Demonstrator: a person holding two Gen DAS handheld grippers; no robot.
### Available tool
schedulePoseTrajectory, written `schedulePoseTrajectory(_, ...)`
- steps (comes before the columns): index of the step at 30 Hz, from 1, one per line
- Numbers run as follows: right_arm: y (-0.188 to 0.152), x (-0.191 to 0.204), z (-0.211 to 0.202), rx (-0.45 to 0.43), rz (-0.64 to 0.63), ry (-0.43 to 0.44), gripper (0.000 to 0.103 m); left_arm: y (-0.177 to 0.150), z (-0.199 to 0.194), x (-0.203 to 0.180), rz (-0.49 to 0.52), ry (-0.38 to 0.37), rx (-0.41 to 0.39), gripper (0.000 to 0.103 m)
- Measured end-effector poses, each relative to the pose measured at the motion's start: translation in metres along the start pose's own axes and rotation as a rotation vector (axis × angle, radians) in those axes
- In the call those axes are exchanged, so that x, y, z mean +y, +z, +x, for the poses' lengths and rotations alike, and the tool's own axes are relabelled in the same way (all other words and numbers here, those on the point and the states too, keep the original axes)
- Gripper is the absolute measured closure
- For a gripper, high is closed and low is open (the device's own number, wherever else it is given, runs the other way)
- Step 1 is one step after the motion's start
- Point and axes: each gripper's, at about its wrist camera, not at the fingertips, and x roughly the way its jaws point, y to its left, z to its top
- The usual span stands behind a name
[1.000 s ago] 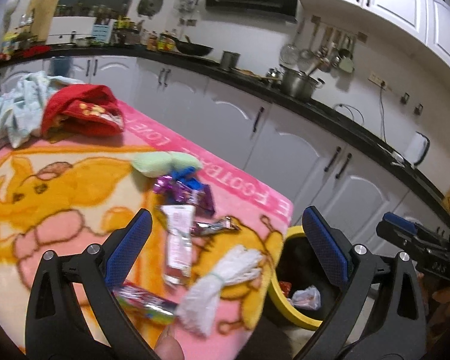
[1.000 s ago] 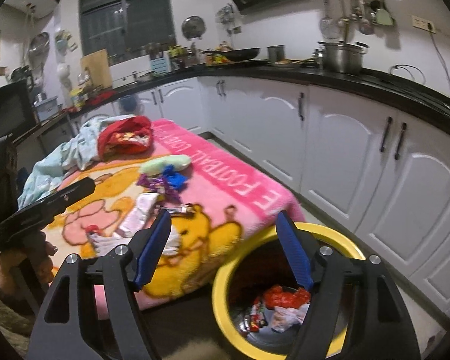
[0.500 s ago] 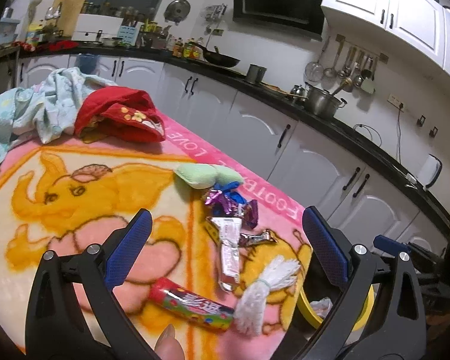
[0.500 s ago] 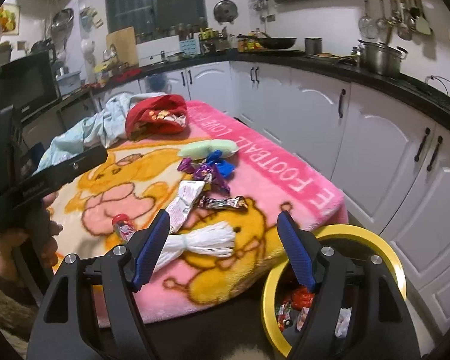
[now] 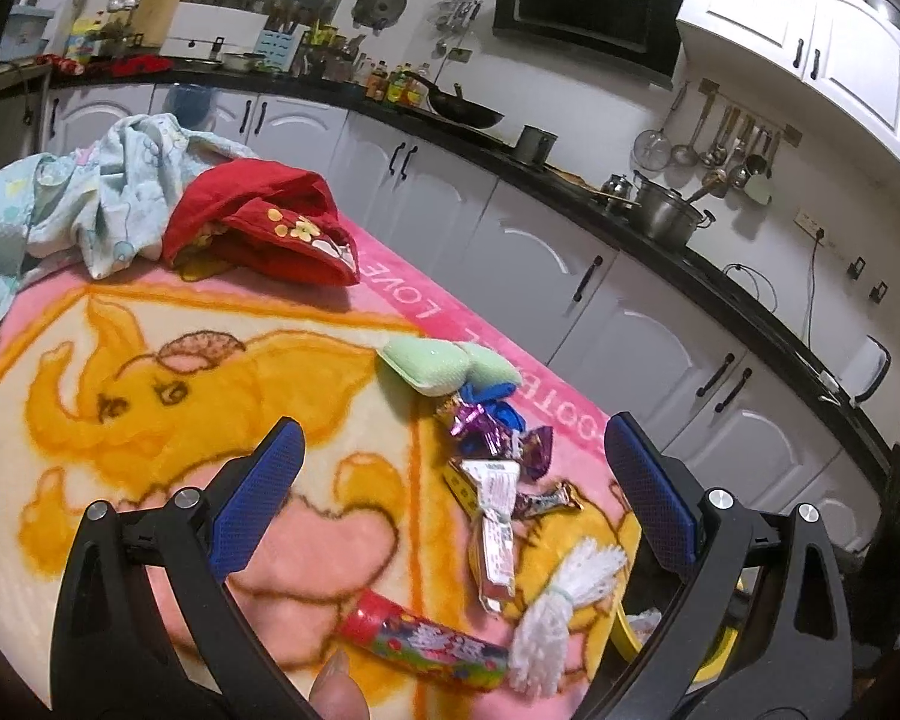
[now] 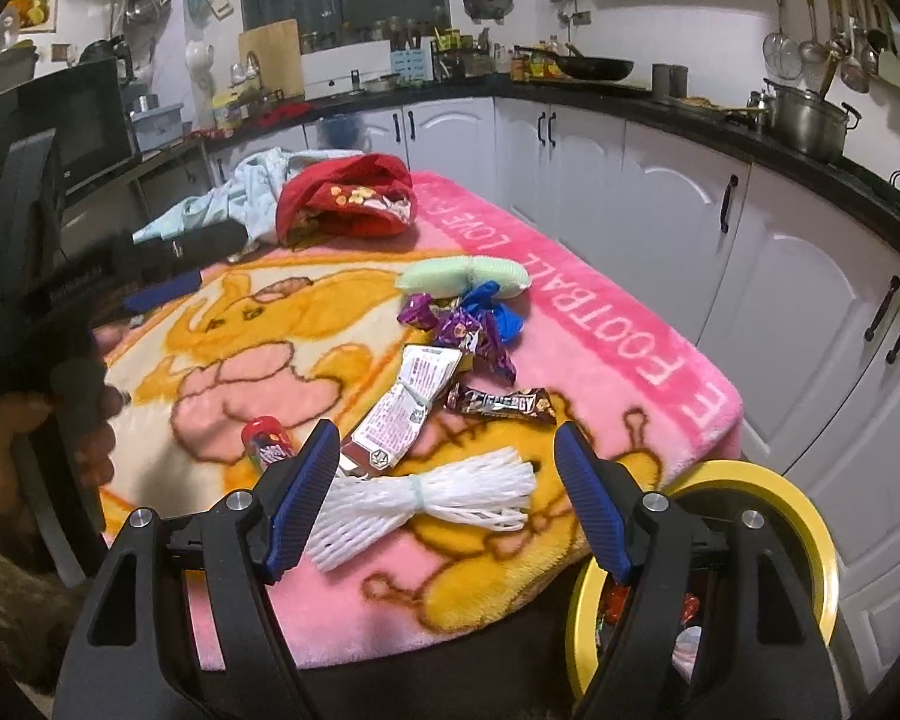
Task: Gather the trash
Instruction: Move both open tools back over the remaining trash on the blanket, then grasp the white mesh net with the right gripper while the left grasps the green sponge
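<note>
Both grippers hang spread and empty over the blanket-covered worktop (image 6: 660, 360): left gripper (image 5: 450, 504), right gripper (image 6: 447, 495). Some trash already sits in the yellow bin (image 6: 810, 516) at the corner, but plenty remains: white foam net (image 6: 438, 498), energy bar (image 6: 501, 405), candy tube (image 5: 426, 648), purple wrappers (image 6: 462, 327).

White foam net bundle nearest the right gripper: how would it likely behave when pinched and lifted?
The white foam net bundle looks like soft mesh, so it would probably squash between the open right gripper fingers. It is tied only at its middle, so both frayed ends would likely droop. It seems very light and, lying on the fuzzy blanket, unlikely to roll.
</note>
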Motion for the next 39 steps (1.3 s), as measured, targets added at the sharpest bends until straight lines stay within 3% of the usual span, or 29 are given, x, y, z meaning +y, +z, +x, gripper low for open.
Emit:
schedulePoseTrajectory(5,-0.001,-0.003,0.023,0.044,0.011,-0.017,0.032,0.013,0.018,0.003,-0.004,-0.006,0.035,0.011)
schedulePoseTrajectory(11,-0.013,-0.015,0.057,0.138,0.05,-0.026,0.033,0.026,0.061,0.008,-0.039,-0.036,0.136,0.011)
schedulePoseTrajectory(20,-0.029,-0.026,0.093,0.226,0.079,-0.01,0.043,0.036,0.148,0.037,-0.219,-0.061,0.294,0.011)
schedulePoseTrajectory(23,-0.032,-0.028,0.097,0.227,0.093,0.025,0.053,0.032,0.174,0.054,-0.351,-0.1,0.355,0.011)
schedulePoseTrajectory(25,-0.032,-0.027,0.098,0.22,0.085,0.04,0.069,0.028,0.185,0.061,-0.412,-0.109,0.385,0.011)
schedulePoseTrajectory(28,-0.032,-0.02,0.094,0.201,0.035,0.05,0.083,0.025,0.198,0.071,-0.474,-0.099,0.411,0.011)
schedulePoseTrajectory(32,-0.031,-0.02,0.091,0.192,0.027,0.05,0.087,0.019,0.206,0.079,-0.516,-0.087,0.414,0.026)
schedulePoseTrajectory(39,-0.027,-0.027,0.086,0.178,0.042,0.04,0.088,0.02,0.208,0.087,-0.569,-0.101,0.404,0.042)
